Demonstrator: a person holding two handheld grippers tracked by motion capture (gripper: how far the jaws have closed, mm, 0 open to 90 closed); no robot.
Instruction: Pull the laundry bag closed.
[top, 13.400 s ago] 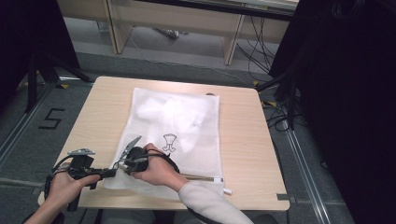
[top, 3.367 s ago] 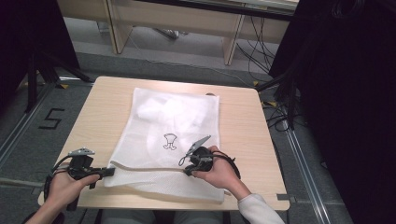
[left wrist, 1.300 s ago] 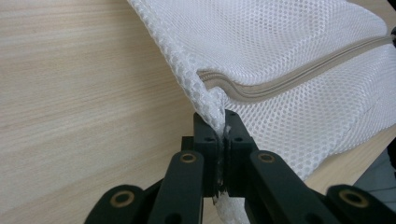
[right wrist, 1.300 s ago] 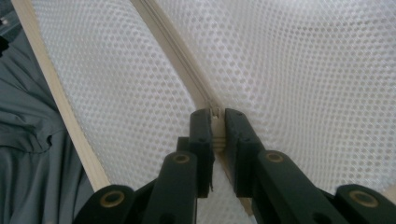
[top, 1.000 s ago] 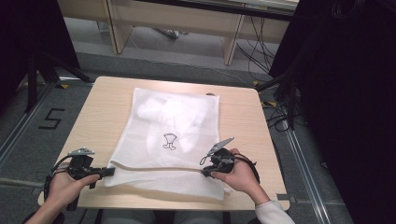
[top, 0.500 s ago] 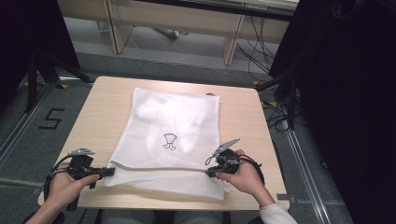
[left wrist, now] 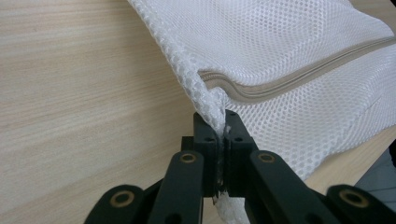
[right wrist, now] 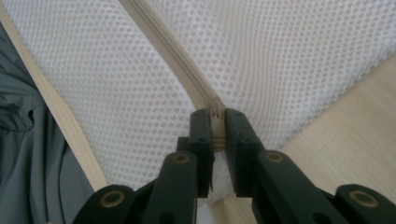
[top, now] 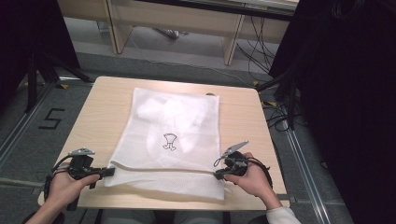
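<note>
One white mesh laundry bag (top: 173, 140) lies flat on the light wooden tabletop (top: 107, 105), covering the middle of it from the centre down to the 6 o'clock edge. Through the mesh, pale white fabric contents (top: 163, 112) show in the upper half of the bag, towards 12 o'clock; how many pieces there are cannot be told. One small black printed motif (top: 169, 141) sits near the bag's centre. One beige zipper (top: 159, 169) runs across the bag near its 6 o'clock end, from the 8 o'clock corner towards the 4 o'clock corner. In the left gripper view the zipper (left wrist: 299, 79) reads as closed along the stretch shown.

Two grippers are present, one per hand. The left gripper (top: 108, 171) is at the bag's 8 o'clock corner; in the left gripper view (left wrist: 223, 122) its jaws are clenched on the bunched mesh corner of the bag, with fabric pinched between the pads and trailing below them. The right gripper (top: 218, 174) is at the bag's 4 o'clock side; in the right gripper view (right wrist: 216, 119) its jaws are clenched on the zipper (right wrist: 187, 84) at its slider end, with the beige piece squeezed between the pads.

One person's left hand (top: 65, 186) and right hand (top: 252, 179) hold the tools near the 6 o'clock edge of the tabletop. On the grey floor at 9 o'clock, one black figure "5" marking (top: 51, 119) is visible.
</note>
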